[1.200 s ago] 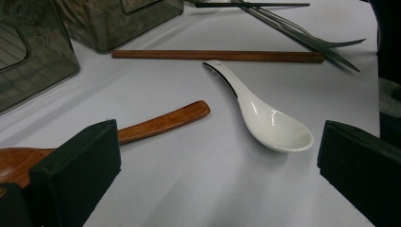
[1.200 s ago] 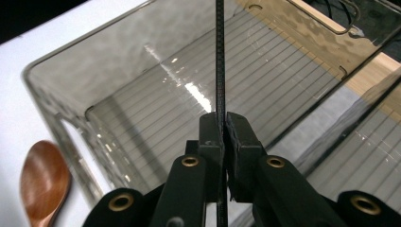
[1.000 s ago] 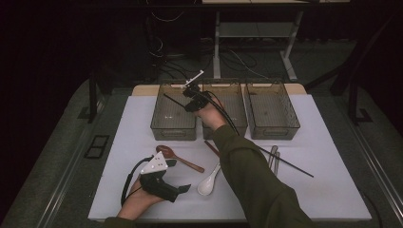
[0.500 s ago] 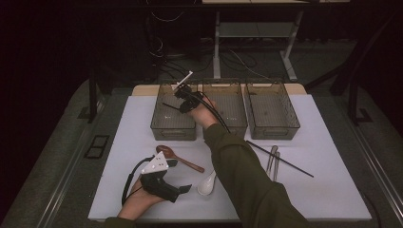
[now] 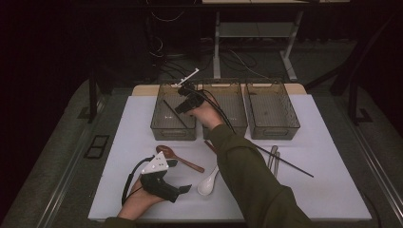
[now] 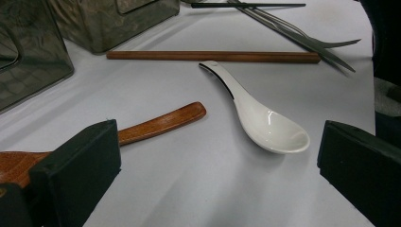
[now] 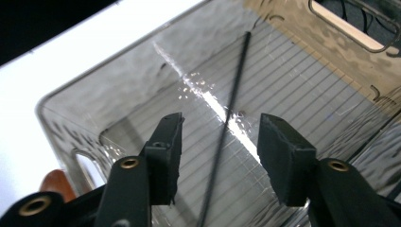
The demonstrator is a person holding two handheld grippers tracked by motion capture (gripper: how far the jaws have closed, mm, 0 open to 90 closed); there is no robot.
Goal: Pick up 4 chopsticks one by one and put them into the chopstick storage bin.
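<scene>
The right gripper (image 5: 183, 105) hangs over the leftmost smoky clear plastic bin (image 5: 160, 122), jaws apart and empty, and a thin black chopstick (image 7: 226, 124) lies slantwise on that bin's ribbed floor directly below the gap between them. The left gripper (image 5: 186, 188) rests on the white table (image 5: 332, 199) in front of that bin with its jaws spread wide around nothing, a white ceramic soup spoon (image 6: 265, 120) lying between them and a brown wooden spoon (image 6: 156, 124) beside its left jaw.

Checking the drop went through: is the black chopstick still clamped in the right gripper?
No, the black chopstick lies in the bin below the open right gripper.
</scene>
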